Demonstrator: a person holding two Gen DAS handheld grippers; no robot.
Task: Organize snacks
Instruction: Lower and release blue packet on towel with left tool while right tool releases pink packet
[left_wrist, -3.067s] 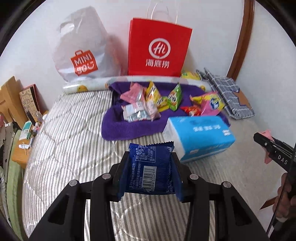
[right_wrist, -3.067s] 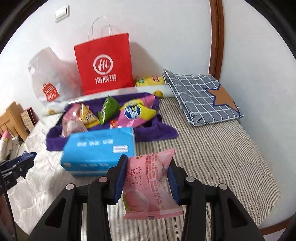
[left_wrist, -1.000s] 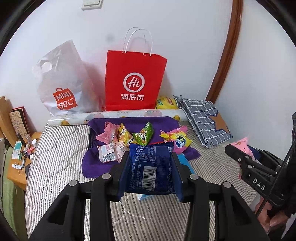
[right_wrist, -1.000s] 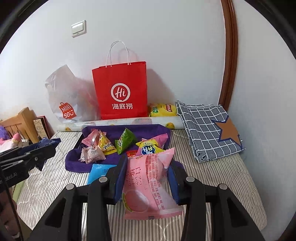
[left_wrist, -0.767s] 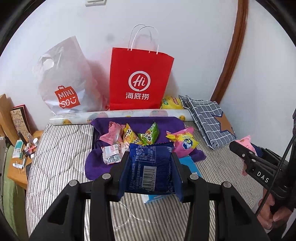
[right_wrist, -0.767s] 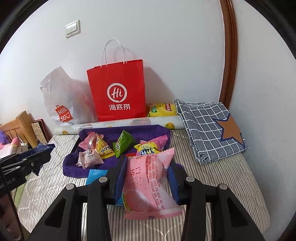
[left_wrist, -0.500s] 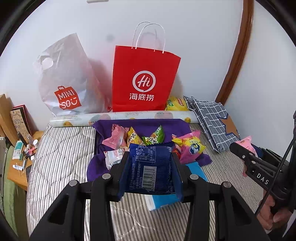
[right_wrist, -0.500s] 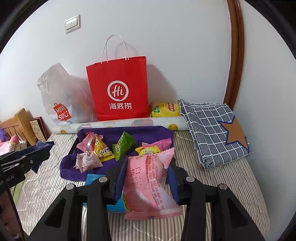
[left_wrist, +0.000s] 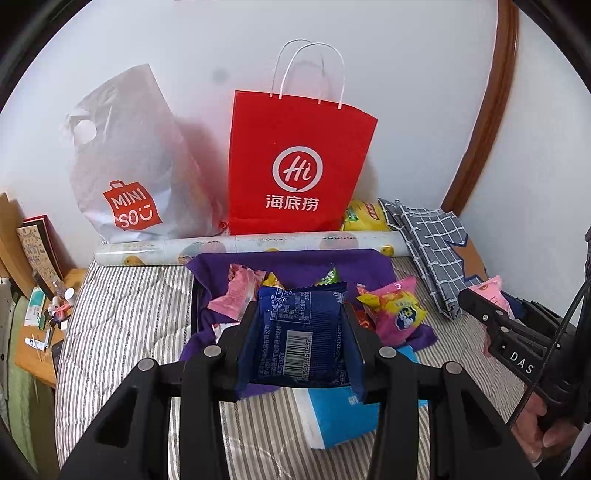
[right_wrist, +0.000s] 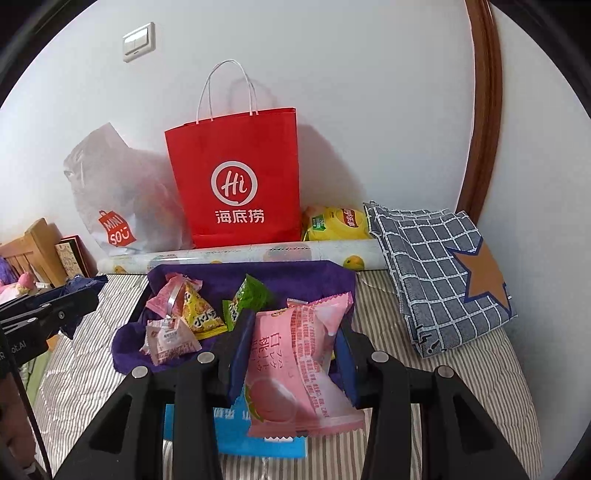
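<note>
Left tool (left_wrist: 300, 341) clenches a blue snack packet (left_wrist: 301, 334); right tool (right_wrist: 291, 354) clenches a pink snack packet (right_wrist: 295, 369), both above the striped bed (right_wrist: 461, 373). Beyond lies a purple cloth (right_wrist: 295, 275) with loose snacks (right_wrist: 201, 314), then a red paper bag (right_wrist: 236, 184).

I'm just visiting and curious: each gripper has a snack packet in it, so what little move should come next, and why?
Probably carry both a bit further toward the red paper bag and white plastic bag. The left gripper is shut on the dark blue snack packet, the right gripper on the pink snack packet, and both hang short of the bags, over the purple cloth.
</note>
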